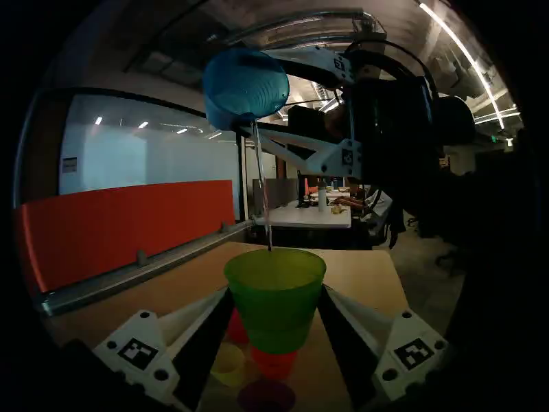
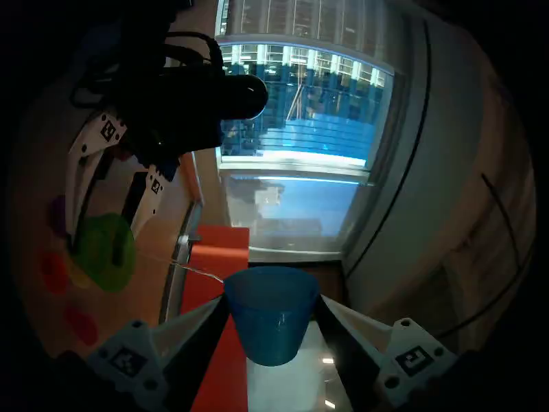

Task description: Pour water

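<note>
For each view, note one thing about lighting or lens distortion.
Left gripper view: dim room, ceiling strip lights glaring, green cup sharp, the orange panel bowed by fisheye. Right gripper view: bright window backlights the scene, leaving the blue cup dim.

Table [image 1: 357, 275]: pale wood top, running off toward the far end.
Near part: four small cups bunched together.
Cups: red cup [image 1: 237, 328], yellow cup [image 1: 228, 364], orange cup [image 1: 274, 362], purple cup [image 1: 266, 397], all standing upright.
</note>
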Available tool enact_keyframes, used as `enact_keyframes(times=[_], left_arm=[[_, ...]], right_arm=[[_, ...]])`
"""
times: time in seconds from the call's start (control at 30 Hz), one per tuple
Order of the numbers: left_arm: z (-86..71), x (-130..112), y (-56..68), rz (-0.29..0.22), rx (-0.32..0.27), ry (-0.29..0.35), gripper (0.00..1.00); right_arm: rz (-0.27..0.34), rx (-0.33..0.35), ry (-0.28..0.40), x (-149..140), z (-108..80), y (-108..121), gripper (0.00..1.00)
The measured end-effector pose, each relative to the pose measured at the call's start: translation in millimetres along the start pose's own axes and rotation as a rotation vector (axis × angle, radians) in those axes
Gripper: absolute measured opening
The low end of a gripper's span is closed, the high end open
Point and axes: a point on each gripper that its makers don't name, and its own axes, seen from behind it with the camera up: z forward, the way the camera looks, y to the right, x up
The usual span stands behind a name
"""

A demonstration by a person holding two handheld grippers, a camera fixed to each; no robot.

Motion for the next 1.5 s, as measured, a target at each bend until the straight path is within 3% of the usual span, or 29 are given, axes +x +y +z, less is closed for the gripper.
enact_keyframes(times=[0.4, 0.7, 0.9, 1.5], left_arm=[[1.0, 0.9, -0.7, -0.005, 0.0, 0.005, 0.82], [0.3, 2.1, -0.2, -0.003, 0.001, 0.008, 0.82], [-0.8, 3.3, -0.2, 0.0, 0.003, 0.005, 0.82], [-7.8, 7.3, -7.3, 0.011, 0.025, 0.004, 0.82]], right_arm=[[-0.063, 0.002, -0.002, 4.4, 1.1, -0.1, 0.89], [-0.061, 0.003, -0.001, 4.4, 0.6, -0.7, 0.89], [0.053, -0.01, 0.007, 0.8, -2.1, 1.1, 0.89], [0.609, -0.046, 0.023, -12.5, -26.3, -4.1, 0.89]])
